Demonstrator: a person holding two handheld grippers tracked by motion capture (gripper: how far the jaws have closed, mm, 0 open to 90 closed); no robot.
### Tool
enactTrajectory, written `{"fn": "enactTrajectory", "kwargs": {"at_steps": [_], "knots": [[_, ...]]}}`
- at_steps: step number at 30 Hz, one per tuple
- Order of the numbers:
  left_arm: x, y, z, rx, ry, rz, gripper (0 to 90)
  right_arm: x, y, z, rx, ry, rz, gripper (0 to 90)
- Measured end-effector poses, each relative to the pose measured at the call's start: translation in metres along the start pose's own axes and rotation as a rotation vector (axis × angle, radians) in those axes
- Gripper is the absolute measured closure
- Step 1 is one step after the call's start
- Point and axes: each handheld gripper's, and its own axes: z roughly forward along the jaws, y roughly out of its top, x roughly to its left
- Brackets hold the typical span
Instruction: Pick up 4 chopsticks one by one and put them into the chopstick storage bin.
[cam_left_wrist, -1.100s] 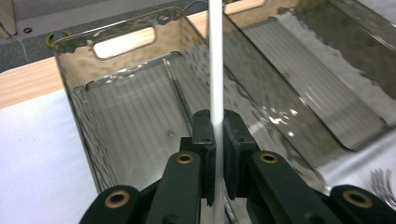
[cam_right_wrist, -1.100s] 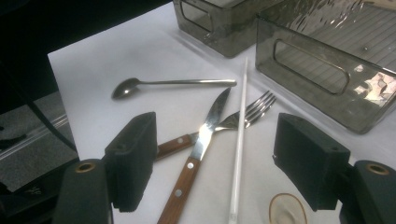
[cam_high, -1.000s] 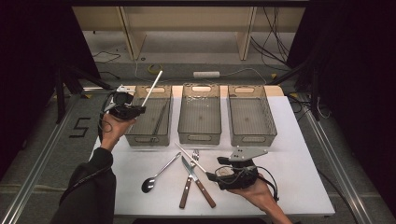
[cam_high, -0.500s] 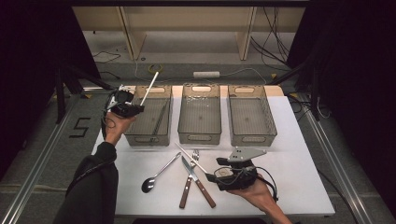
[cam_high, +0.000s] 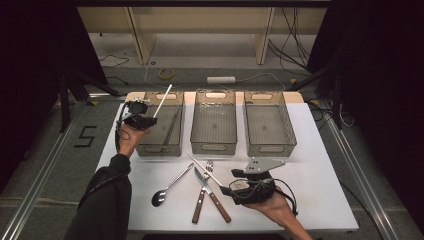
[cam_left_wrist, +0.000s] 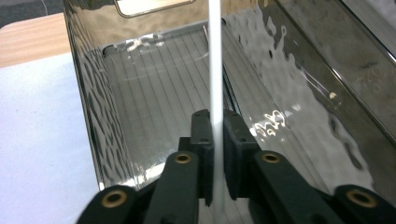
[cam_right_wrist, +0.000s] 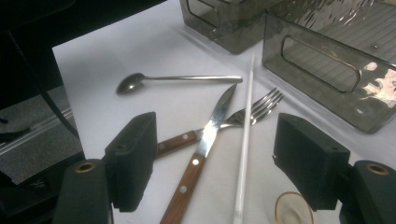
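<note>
white chopstick (cam_left_wrist: 215, 70) | thin, smooth rod | left gripper (cam_left_wrist: 215, 135) loosening around it | right gripper (cam_right_wrist: 212, 158) released

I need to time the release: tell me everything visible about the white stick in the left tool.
The thin white plastic-looking stick is straight, smooth and plain. It sits between the left tool's black pads, whose jaws have just been opening slightly. It slants up over the left smoky transparent plastic bin, its lower end hidden behind the tool.

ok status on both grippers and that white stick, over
Left gripper over left bin, jaws just easing, white chopstick between them. Right gripper open above knife, second chopstick. Nothing blocking.
</note>
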Motion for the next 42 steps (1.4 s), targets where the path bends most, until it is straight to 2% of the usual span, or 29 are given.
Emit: {"fn": "enactTrajectory", "kwargs": {"at_steps": [4,8,10,13,18,22,24,28,31,35,37,42], "knots": [[-0.003,0.001,-0.002,-0.002,-0.023,-0.003,67.8,0.000,0.001,0.000,0.002,-0.003,-0.002,31.3],[-0.008,0.000,-0.010,-0.009,-0.074,-0.010,55.9,0.000,0.002,-0.001,0.000,-0.008,-0.003,31.3],[-0.012,-0.001,-0.017,-0.022,-0.100,-0.018,48.6,0.000,0.003,0.000,0.005,-0.014,-0.002,31.3],[-0.020,-0.005,-0.029,-0.034,-0.136,-0.009,41.6,0.000,0.005,0.000,0.024,-0.032,-0.014,31.7],[-0.034,-0.015,-0.051,-0.071,-0.190,0.016,33.7,-0.001,0.007,0.004,0.066,-0.042,-0.020,34.6],[-0.040,-0.021,-0.066,-0.097,-0.215,0.028,29.5,-0.002,0.009,0.010,0.109,-0.061,-0.024,37.2],[-0.044,-0.024,-0.072,-0.101,-0.245,0.044,28.6,-0.002,0.010,0.014,0.139,-0.072,-0.029,39.3],[-0.053,-0.032,-0.082,-0.102,-0.257,0.073,25.9,-0.004,0.013,0.022,0.206,-0.072,-0.025,42.9],[-0.059,-0.037,-0.087,-0.105,-0.268,0.086,24.7,-0.007,0.015,0.031,0.269,-0.072,-0.024,45.7],[-0.066,-0.045,-0.090,-0.107,-0.283,0.102,22.7,-0.012,0.017,0.041,0.328,-0.073,-0.017,49.6],[-0.069,-0.047,-0.091,-0.114,-0.289,0.118,22.2,-0.013,0.018,0.044,0.349,-0.075,-0.011,51.4],[-0.074,-0.056,-0.096,-0.127,-0.305,0.126,20.3,-0.015,0.020,0.054,0.399,-0.077,-0.017,55.0]]}}
